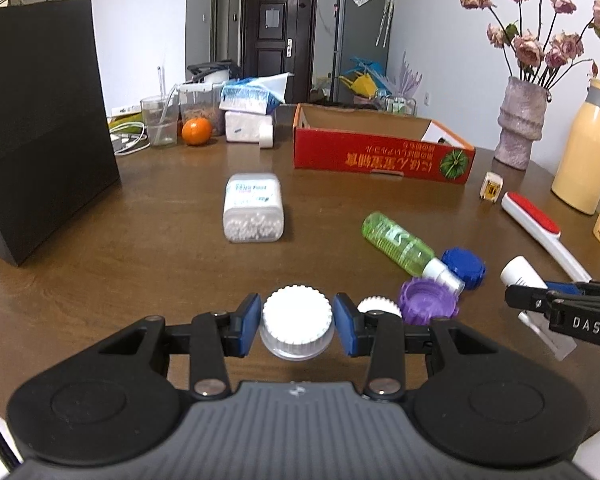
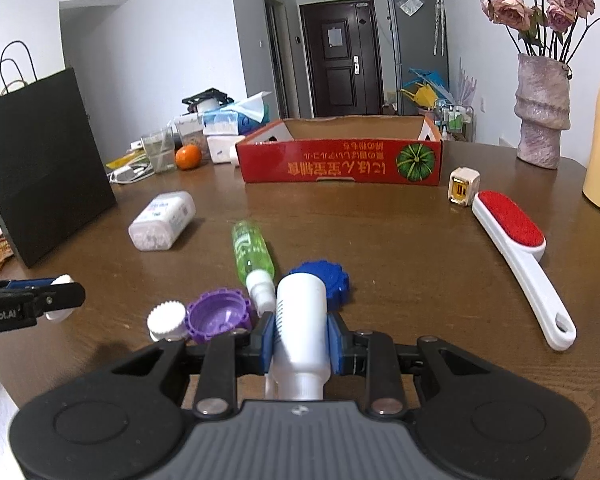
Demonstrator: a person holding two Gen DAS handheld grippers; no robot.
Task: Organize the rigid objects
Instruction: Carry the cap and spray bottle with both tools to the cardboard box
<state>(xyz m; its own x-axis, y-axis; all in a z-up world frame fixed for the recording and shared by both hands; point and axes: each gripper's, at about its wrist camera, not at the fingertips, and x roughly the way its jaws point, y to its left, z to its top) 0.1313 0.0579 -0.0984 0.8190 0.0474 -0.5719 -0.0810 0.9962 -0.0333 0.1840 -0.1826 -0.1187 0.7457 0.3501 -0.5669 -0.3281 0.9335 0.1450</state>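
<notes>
White ridged cap (image 1: 297,316) is clamped in the left gripper (image 1: 296,322) jaws, white bottle (image 2: 300,328) in the right gripper (image 2: 300,338) jaws, both raised over the bench (image 1: 140,248), apparently bound for the far red box (image 2: 340,160).

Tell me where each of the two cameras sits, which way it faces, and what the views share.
Left wrist: on the left gripper, looking forward across the table toward the red box; its pads clamp a white cap, and the right gripper shows at right.
Right wrist: on the right gripper, facing the same way, shut on a white bottle; the left gripper shows at left.
Shared: box, green bottle, purple cap, blue cap, lint brush.
</notes>
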